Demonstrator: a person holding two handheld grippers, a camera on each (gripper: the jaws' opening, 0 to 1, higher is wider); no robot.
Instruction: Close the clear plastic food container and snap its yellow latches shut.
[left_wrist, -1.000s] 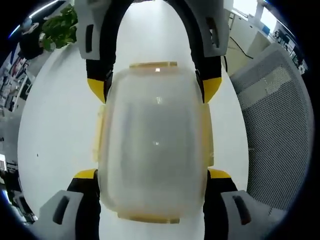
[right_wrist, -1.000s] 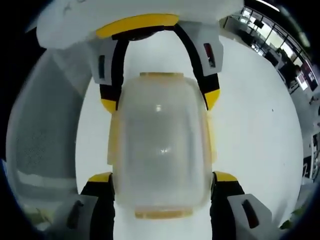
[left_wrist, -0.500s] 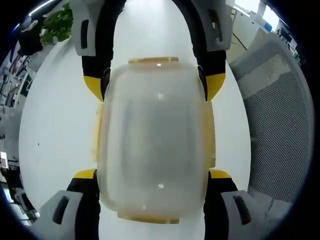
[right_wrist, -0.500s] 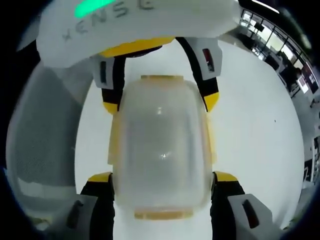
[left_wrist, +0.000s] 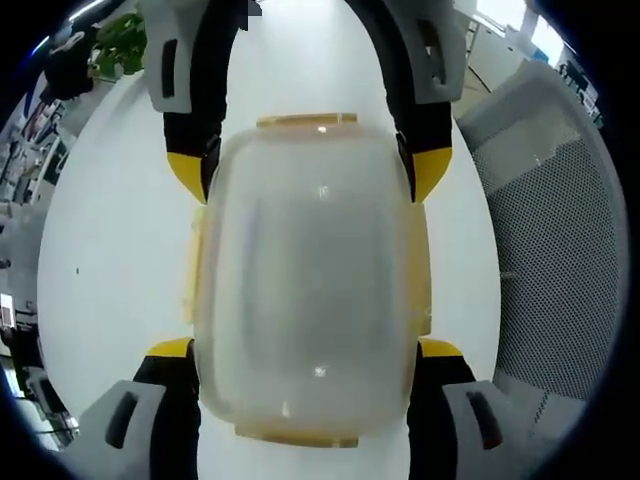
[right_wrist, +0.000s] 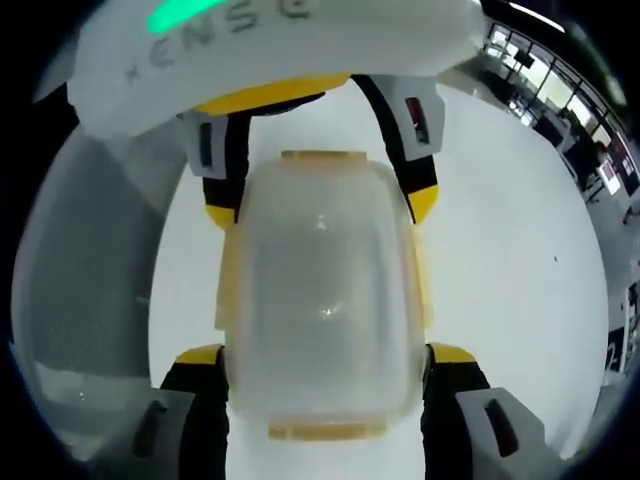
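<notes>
One container (left_wrist: 308, 280) with four yellow latches (left_wrist: 306, 121) — near, far, left, right. Two grippers (left_wrist: 305, 350) (right_wrist: 325, 355) — four yellow-tipped jaws in each view. One mesh chair (left_wrist: 545, 230), one plant (left_wrist: 120, 50), one table (left_wrist: 110, 260)

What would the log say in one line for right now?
stage: lid on | clear plastic food container with yellow latches | left gripper and right gripper: jaws straddling opposite ends | on white table

White round surface (left_wrist: 110, 250) across the centre, grey mesh chair (left_wrist: 550, 250) at right of the left gripper view, green plant (left_wrist: 125, 50) upper left, bright windows (right_wrist: 535, 70) and office desks upper right of the right gripper view
</notes>
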